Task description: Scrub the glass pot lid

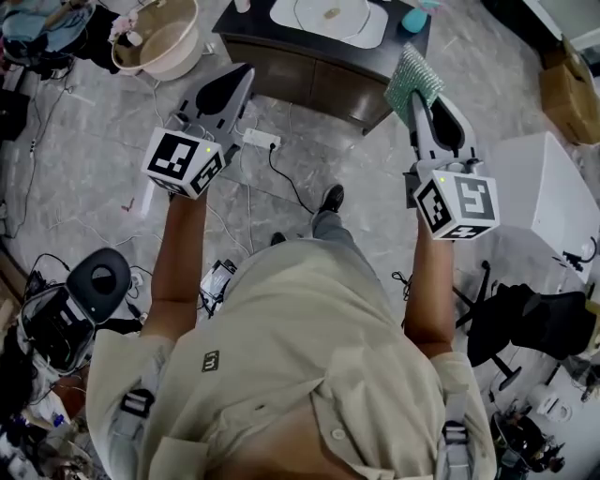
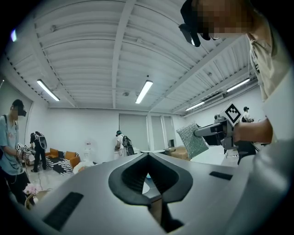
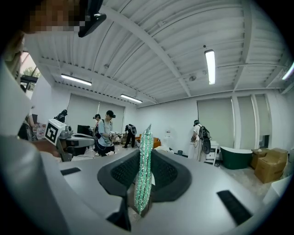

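Grey marbled floor (image 1: 84, 169) lies beneath both tools. The right tool (image 1: 417, 94) is clamped on a green scouring pad (image 1: 413, 77), gripped edge-on. The left tool (image 1: 242, 77) has its jaws together and carries nothing. Ahead of both tips, the glass pot lid (image 1: 328, 14) lies on a white tray (image 1: 373, 33) on the dark surface (image 1: 281, 47).

White tray (image 1: 367, 36) cut off by top edge, contents too small to tell. Lower end of scrub pad (image 3: 146, 144) hidden inside right gripper (image 3: 144, 176).
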Demonstrator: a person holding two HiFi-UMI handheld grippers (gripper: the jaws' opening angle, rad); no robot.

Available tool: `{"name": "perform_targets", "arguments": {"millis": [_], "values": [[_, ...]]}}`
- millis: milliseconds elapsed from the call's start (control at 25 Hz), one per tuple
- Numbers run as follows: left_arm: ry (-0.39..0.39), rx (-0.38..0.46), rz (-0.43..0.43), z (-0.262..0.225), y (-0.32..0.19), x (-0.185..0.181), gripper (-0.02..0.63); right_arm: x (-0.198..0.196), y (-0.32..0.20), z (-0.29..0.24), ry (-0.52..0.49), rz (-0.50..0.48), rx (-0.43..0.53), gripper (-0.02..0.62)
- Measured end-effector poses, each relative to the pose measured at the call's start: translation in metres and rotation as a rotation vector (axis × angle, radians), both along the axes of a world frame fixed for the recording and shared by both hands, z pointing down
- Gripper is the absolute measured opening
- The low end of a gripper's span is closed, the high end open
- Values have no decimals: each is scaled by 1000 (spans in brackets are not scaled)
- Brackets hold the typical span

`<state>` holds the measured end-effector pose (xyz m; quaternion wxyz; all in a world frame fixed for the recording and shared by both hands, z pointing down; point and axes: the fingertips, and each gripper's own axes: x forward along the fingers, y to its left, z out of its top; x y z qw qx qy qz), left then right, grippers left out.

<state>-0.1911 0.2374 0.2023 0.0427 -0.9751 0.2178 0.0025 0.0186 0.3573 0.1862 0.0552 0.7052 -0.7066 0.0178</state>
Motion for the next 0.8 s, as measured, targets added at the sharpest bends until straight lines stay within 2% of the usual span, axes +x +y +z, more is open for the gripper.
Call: {"name": "perform_targets", "arguments": {"millis": [440, 800], "values": [[-64, -28, -71, 19, -86, 121, 14, 130, -110, 20, -50, -79, -21, 82], [-120, -38, -94, 22, -123, 175, 14, 185, -154, 32, -93, -115, -38, 82]]}}
